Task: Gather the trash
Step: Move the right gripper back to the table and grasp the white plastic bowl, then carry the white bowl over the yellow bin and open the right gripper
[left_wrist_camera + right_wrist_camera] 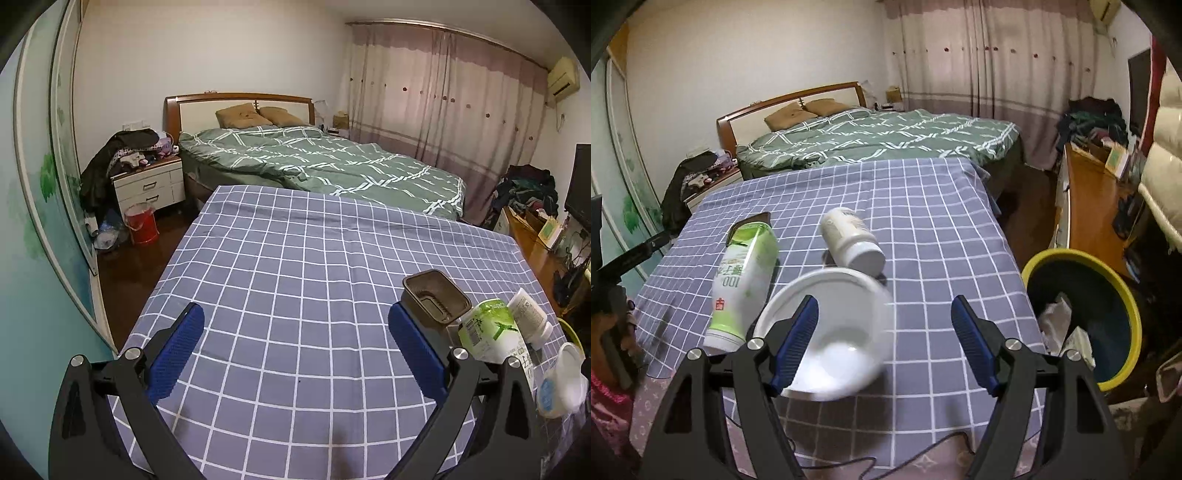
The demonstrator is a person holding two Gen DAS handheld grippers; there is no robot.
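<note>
my right tongs (884,321) stand wide apart over the near edge of the checked tablecloth (923,229), gripping nothing. the white bowl (831,332) lies tilted and blurred just ahead of them; its rim crosses my left-side pad (798,343), and i cannot tell whether they touch. the other pad is clear of it. beyond the bowl lie 2 more pieces of trash: a green and white carton (746,280) on its side to the left and a white bottle (851,236) on its side, farther back. the yellow-rimmed bin (1123,295) sits off the table's right edge, beside my right-side pad, with crumpled paper in it.

my left tongs (295,350) are spread wide too, over bare cloth. a brown tray (436,299) sits just past their right-side pad, with the carton beside it.
</note>
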